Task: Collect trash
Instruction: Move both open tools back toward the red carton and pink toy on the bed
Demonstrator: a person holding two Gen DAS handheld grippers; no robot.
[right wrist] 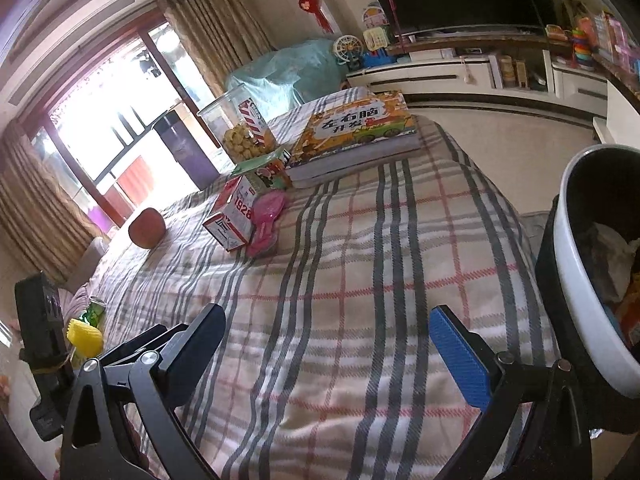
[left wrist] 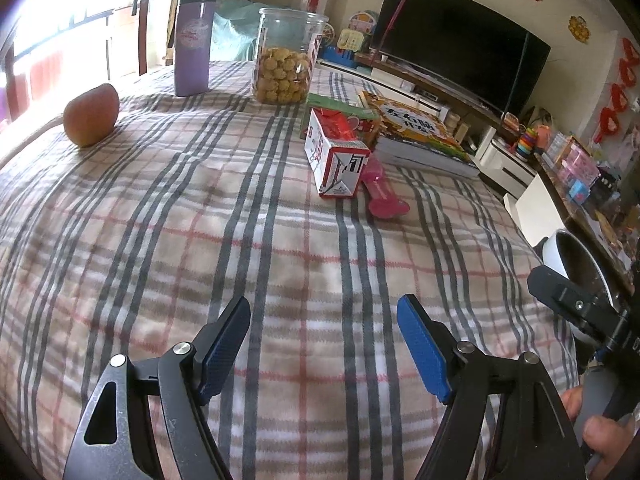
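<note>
White-rimmed bin (right wrist: 576,280) holds crumpled paper (right wrist: 612,240) (jar (left wrist: 285,60) half-full of cookies); both claws, left (left wrist: 324,344) and right (right wrist: 328,356), gape empty.

- The right gripper (right wrist: 326,344) hangs over a plaid blanket (right wrist: 360,280), its jaws wide apart with nothing between them.
- Just right of it stands a white-rimmed trash bin (right wrist: 580,280) holding crumpled paper and wrappers.
- Ahead and slightly left, a red-and-white carton (right wrist: 234,216) touches a pink toy (right wrist: 268,220).
- Beyond these lie a book (right wrist: 356,132) and a cookie jar (right wrist: 240,128).
- Far left ahead rests an apple (right wrist: 147,227).
</note>
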